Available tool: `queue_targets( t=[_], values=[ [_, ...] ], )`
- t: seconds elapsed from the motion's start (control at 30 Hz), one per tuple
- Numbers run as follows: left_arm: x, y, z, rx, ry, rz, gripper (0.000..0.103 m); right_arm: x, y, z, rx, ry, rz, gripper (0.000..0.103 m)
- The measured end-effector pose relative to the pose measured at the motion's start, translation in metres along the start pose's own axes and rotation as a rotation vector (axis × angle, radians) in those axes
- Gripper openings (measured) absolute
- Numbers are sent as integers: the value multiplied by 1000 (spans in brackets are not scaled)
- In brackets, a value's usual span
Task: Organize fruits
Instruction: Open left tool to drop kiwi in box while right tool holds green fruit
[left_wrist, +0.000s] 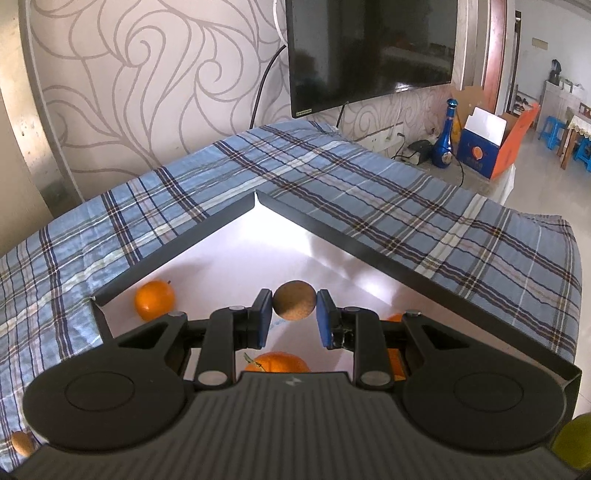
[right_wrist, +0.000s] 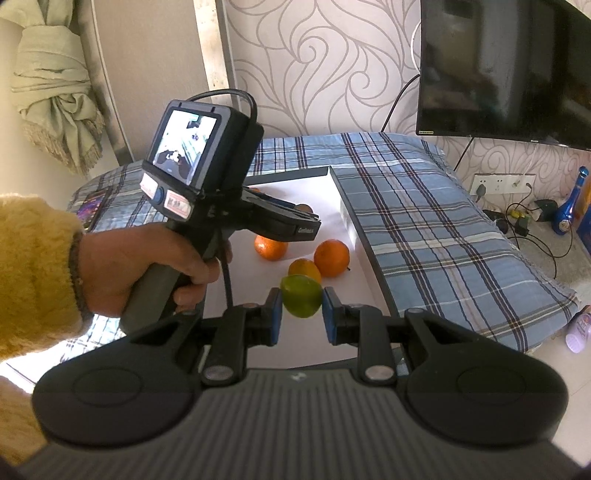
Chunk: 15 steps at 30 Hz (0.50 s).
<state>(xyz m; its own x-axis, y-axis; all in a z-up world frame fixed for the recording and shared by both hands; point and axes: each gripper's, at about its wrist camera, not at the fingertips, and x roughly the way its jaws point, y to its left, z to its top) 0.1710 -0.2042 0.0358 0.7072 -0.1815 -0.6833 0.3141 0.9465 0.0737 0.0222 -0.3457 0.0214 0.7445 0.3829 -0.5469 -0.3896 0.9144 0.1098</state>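
Note:
My left gripper (left_wrist: 294, 308) is shut on a brown kiwi (left_wrist: 294, 300) and holds it above the white tray (left_wrist: 229, 258). Oranges lie in the tray: one at the left (left_wrist: 154, 300), one under the gripper (left_wrist: 277, 362). My right gripper (right_wrist: 301, 309) is shut on a green lime (right_wrist: 301, 296) above the same tray (right_wrist: 295, 184). In the right wrist view three oranges (right_wrist: 331, 257) (right_wrist: 270, 247) (right_wrist: 304, 269) lie in the tray, and the left gripper's body (right_wrist: 207, 177) hovers over it, held by a hand.
The tray sits on a blue plaid cloth (left_wrist: 369, 177) over a table. A brown fruit (left_wrist: 21, 442) lies on the cloth at lower left. A TV (left_wrist: 369, 51) hangs on the wall; a blue bottle (left_wrist: 445, 136) and boxes stand beyond.

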Motion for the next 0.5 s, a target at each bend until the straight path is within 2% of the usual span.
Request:
queue_targets(
  t=[0.2,0.33,0.5],
  values=[
    [0,-1,-1,-1,4,12,31,-2,2,0,-7,-7,9,26],
    [-1,-2,-1,0,4,24,40,-6,3,-1,-10,-15,12,26],
    [-2,-2,-1,1,-3,39,42,-12,3,-2,-11,-29,14,26]
  ],
)
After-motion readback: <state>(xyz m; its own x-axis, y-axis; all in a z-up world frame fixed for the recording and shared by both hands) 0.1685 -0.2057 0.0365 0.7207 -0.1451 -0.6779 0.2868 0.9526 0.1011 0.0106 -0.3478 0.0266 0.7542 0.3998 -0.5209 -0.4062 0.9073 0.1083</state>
